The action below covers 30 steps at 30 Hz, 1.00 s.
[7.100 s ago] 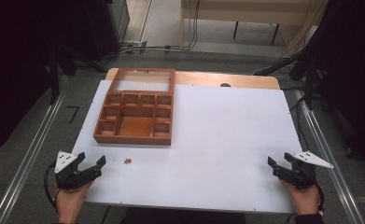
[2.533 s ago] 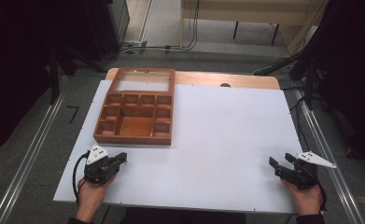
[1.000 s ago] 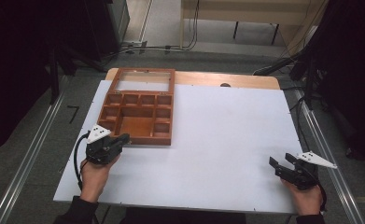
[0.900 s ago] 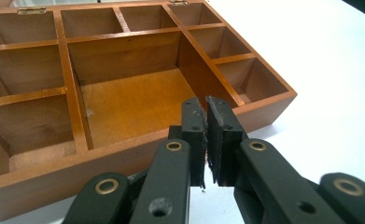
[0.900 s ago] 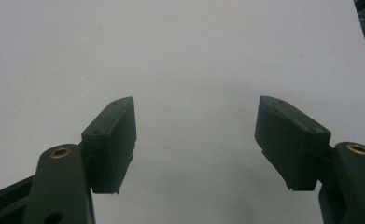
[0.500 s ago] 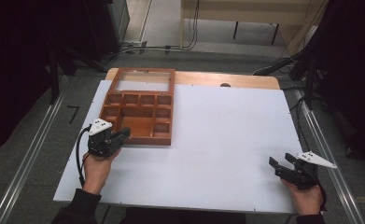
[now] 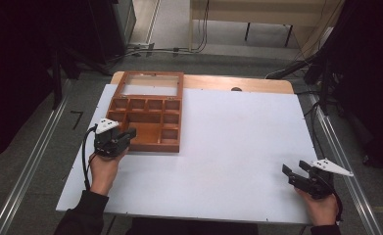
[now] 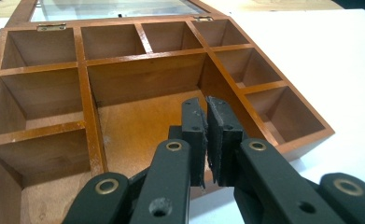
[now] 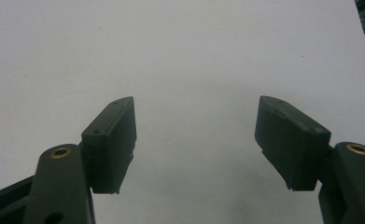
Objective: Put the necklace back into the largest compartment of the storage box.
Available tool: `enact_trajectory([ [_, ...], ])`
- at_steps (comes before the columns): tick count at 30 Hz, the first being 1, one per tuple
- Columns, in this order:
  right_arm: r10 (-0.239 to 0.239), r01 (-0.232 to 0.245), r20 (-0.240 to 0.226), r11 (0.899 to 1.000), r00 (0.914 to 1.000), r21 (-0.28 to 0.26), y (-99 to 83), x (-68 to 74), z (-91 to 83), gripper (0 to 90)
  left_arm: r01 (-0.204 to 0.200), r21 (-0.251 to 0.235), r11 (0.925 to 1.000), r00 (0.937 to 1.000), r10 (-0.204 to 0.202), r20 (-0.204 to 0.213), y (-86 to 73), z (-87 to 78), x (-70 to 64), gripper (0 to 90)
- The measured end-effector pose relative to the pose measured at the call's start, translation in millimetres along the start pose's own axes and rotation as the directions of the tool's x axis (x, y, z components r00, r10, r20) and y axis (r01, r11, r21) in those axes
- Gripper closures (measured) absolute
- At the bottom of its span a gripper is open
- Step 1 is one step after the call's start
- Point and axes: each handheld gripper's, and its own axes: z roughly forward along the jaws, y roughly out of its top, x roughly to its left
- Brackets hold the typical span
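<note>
**Left gripper over the box, jaws pressed together; right one parked wide**

Left gripper (image 7: 129,133) sits at the near-left edge of the wooden compartment box (image 7: 150,122), tips reaching in over its front rim. In the left gripper view (image 8: 207,125) the two black pads are pressed nearly flat together, with only a thin seam between them. Can't make out anything pinched in that seam; if a small part is in there, the pads hide it. Tips hang above the big central compartment (image 8: 143,116), near its right-hand wall. Whether they touch the floor or wall of it, can't tell from this angle.

The box lies on the far-left part of the white table top (image 7: 243,147), with its glazed lid (image 7: 152,84) open flat behind it. The near-left corner is cut off in the left gripper view and partly covered by the gripper from above. Compartment floors that show look bare; the ones along the near edge are in shadow and hard to read.

Right gripper (image 7: 293,173) is at the near-right corner of the table, well apart from the box. In the right gripper view (image 9: 196,122) the jaws stand wide apart with plain white surface between them, holding nothing.
</note>
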Motion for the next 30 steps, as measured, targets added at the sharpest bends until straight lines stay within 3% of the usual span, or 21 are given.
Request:
enact_trajectory([
  [30, 0.000, 0.000, -0.005, 1.000, 1.0000, 0.000, 0.5, 0.2, 0.4, 27.6, -0.011, 0.022, 0.9997, 0.9974, 0.013, -0.072, 8.5, 40.6, 6.8, 86.1],
])
